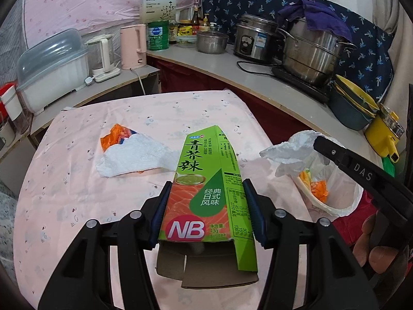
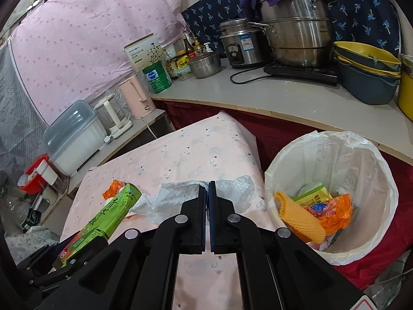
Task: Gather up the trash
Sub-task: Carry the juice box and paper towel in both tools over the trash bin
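The left gripper is seen at the bottom centre of the left wrist view. Its fingers are clamped on the 2 sides of a flattened green cardboard wasabi box with a salmon picture, whose open brown flaps hang toward the lens.

A crumpled white paper towel is seen at centre left of that view, lying on the pink cloth-covered worktop over an orange plastic wrapper.

The right gripper is seen at the centre of the right wrist view. Its fingers are pressed together on a second piece of crumpled white tissue; from the left wrist view the same tissue is seen at the tip of that gripper, above the bin's rim.

A white round bin lined with a clear plastic bag is seen at the right of the right wrist view, just beside the worktop edge. Inside it lie orange foam netting, an orange wrapper and a green-yellow packet.
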Demonstrator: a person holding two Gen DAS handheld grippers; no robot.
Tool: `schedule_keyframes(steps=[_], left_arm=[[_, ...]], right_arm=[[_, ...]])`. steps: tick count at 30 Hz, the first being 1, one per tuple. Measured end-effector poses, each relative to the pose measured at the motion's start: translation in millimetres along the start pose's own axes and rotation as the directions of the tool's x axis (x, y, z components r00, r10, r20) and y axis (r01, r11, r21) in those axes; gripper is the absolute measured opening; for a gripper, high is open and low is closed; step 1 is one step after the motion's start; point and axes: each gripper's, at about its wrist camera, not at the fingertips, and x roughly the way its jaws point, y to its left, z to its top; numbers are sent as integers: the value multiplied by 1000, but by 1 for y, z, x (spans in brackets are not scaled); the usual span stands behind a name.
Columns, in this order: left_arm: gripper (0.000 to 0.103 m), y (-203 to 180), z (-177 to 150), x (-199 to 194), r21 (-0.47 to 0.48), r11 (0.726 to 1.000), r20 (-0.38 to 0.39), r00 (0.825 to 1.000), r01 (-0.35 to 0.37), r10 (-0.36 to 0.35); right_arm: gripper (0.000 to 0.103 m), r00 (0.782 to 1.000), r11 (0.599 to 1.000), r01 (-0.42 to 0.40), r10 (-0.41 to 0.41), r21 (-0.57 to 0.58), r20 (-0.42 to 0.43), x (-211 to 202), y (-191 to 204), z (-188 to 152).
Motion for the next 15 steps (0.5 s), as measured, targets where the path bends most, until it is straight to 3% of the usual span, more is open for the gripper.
schedule_keyframes(steps=[15], left_arm=[[52,-102,5,20,172,979,-27,994,112,-109]], right_arm=[[2,993,987,97,-104,131,50,-30,-95,9]])
